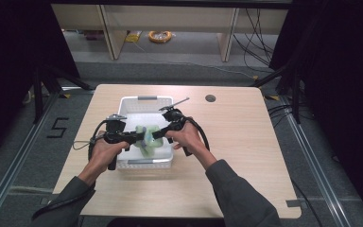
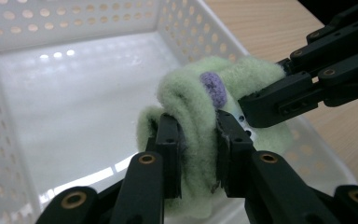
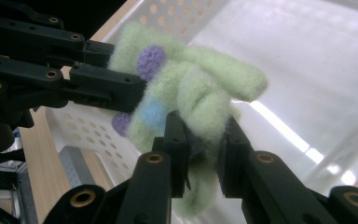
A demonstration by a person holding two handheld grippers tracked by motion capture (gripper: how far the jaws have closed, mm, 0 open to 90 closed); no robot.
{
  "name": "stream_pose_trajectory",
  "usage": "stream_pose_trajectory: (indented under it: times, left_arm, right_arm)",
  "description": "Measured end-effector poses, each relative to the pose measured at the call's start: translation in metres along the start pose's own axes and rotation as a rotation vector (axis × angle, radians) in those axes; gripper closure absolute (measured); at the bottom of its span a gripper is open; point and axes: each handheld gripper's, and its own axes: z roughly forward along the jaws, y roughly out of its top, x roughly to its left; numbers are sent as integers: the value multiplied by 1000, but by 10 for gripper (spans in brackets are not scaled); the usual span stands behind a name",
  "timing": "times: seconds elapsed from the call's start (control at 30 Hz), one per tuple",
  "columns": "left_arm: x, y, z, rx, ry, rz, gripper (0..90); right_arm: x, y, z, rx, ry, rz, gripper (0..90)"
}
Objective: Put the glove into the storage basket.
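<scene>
A light green fuzzy sock with purple and blue dots hangs over the white perforated basket, held from both sides. My left gripper is shut on one end of the sock, its jaws pinching a thick fold. From the other side my right gripper is shut on the sock, jaws squeezing a fold. In the left gripper view the right gripper's jaws reach in from the right; in the right gripper view the left gripper's jaws come from the left.
The basket has a bare white floor and holed walls, and stands mid-table on the light wooden table. A round cable hole lies at the table's far right. Shelving legs and cables stand beyond the far edge.
</scene>
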Motion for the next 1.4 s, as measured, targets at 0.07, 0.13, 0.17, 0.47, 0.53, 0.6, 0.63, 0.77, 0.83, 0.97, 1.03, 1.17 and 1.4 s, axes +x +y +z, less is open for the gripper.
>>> stream_pose_trajectory:
  times: [0.07, 0.13, 0.17, 0.47, 0.53, 0.6, 0.63, 0.77, 0.83, 0.97, 1.03, 1.17, 1.4]
  left_arm:
    - [3, -1, 0, 4, 8, 0, 731]
    - [6, -2, -1, 29, 22, 15, 731]
    - [7, -3, -1, 39, 30, 21, 730]
    - [14, -11, 6, 89, 73, 23, 725]
    - [16, -12, 8, 102, 69, 12, 723]
    - [18, -12, 9, 122, 69, 11, 721]
    - [19, -13, 11, 120, 71, 4, 720]
    - [22, -14, 11, 153, 78, 3, 714]
    - [24, -15, 11, 163, 80, -2, 708]
    - [25, -17, 12, 171, 89, -4, 696]
    - [25, -17, 13, 163, 95, -18, 676]
    - [25, -17, 13, 173, 95, -4, 660]
    - [25, -17, 14, 178, 96, 4, 668]
  right_arm:
    - [3, 2, 5, 18, -12, 3, 766]
    - [4, 4, 11, 34, -21, -5, 763]
    - [6, 5, 14, 45, -39, -5, 758]
    - [11, 11, 34, 129, -95, -30, 719]
    - [12, 12, 38, 145, -102, -36, 707]
    - [12, 13, 41, 163, -114, -37, 697]
    - [12, 13, 42, 171, -116, -42, 689]
    - [14, 13, 45, 195, -131, -38, 633]
    - [14, 13, 43, 194, -129, -37, 632]
    - [15, 12, 41, 210, -127, -52, 693]
    - [14, 12, 43, 219, -131, -79, 740]
    - [16, 10, 45, 239, -138, -115, 774]
    - [15, 7, 44, 254, -113, -96, 772]
